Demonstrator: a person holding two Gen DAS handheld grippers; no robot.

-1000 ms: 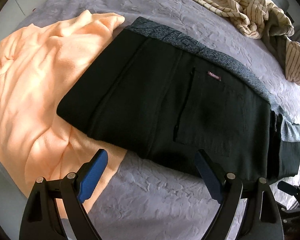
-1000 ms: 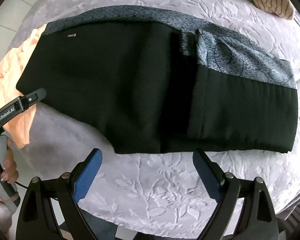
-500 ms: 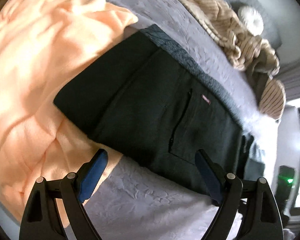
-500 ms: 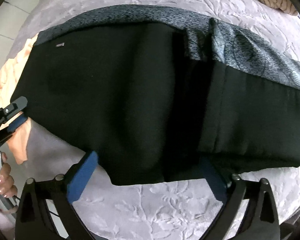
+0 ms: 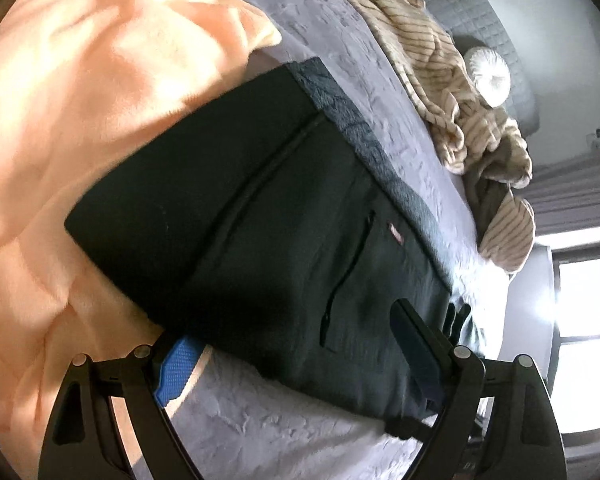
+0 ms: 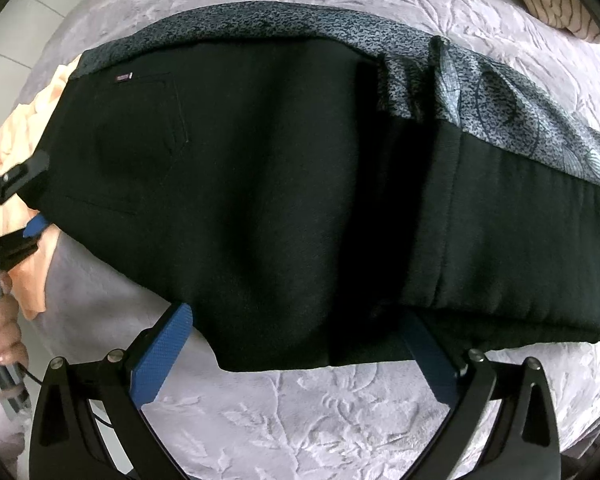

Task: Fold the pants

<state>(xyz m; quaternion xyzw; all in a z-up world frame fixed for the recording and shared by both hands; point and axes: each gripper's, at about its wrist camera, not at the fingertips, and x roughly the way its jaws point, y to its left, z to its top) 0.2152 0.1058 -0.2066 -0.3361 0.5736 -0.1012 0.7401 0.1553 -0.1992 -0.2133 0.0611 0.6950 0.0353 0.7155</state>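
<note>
Hand-held grippers (image 5: 296, 344) (image 6: 296, 344) straddle pants (image 6: 300, 184) near edge.

Daylight glares white through the window (image 5: 580, 312) at the right edge, blowing it out, and falls in warm patches on the orange blanket (image 5: 80, 128). The pants (image 6: 300, 184) are nearly featureless black, slightly motion-blurred, and both views bend hard toward dark round rims.

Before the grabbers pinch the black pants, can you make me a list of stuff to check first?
1. Left gripper open: ok.
2. Right gripper open: ok.
3. Both at the near edge of the black pants: ok.
4. Fingers really around the cloth edge, one above and one below: cannot tell.
5. Pants lying flat on the grey bedspread: not ok, one end rests on the orange blanket.
6. Striped cloth out of the way: ok.
</note>
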